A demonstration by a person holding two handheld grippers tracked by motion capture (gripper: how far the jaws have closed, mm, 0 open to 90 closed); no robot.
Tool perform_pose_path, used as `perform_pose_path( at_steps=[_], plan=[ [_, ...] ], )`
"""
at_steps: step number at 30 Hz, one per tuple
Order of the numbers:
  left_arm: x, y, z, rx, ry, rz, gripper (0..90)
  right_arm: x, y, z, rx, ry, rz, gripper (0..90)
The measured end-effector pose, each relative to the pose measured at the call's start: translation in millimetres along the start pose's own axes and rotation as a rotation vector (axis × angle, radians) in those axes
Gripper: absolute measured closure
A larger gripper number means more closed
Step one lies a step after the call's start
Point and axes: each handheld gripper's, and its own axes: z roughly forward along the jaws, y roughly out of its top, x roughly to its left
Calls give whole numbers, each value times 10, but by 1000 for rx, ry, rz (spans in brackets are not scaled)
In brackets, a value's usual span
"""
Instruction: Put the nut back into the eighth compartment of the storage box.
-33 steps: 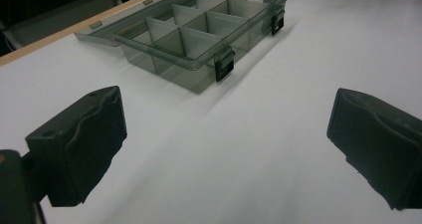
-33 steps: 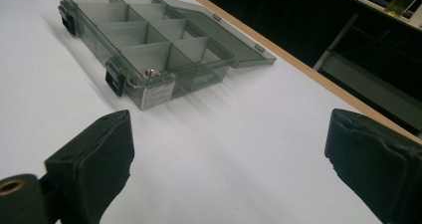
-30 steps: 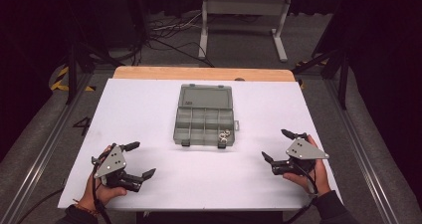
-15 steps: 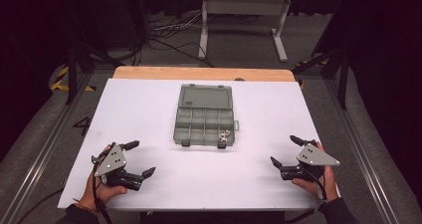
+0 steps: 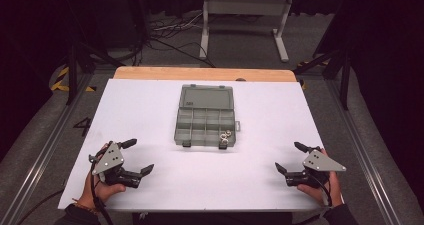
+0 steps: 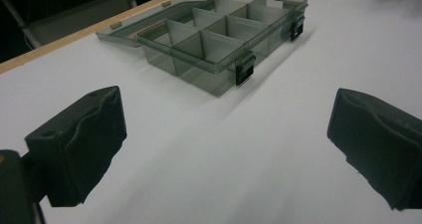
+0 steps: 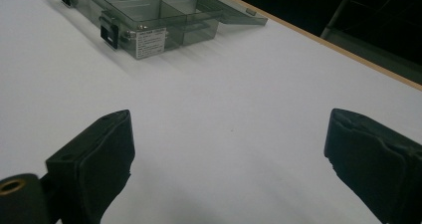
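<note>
High view: 2 grippers at rest low in frame, compartment box up-centre between them.

Left gripper (image 5: 136,157) sits at lower left, jaws spread wide, nothing held; right gripper (image 5: 291,156) at lower right, jaws also wide and empty. Both rest on the white table (image 5: 260,185), well apart from the box. The grey compartment box (image 5: 205,125) lies at frame centre, lid open and laid flat toward the top edge, long axis running up-down in frame with lid out. It lies up and right of the left gripper, up and left of the right one. Small metal parts (image 5: 225,136) sit in the box's lower-right compartment, on the right gripper's side. Left gripper looks slightly nearer the box.
</note>
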Motion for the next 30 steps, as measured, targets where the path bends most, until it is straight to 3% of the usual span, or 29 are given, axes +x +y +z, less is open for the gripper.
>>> perform_pose_path(
  at_steps=[13, 30],
  plan=[
    [7, -2, -18, -11, 4, -5, 27, 44, 35, 17, -17, 30, 17, 70],
    [9, -6, -13, -9, 0, -10, 28, 69, 57, 17, 2, 15, -2, 71]
  ],
)
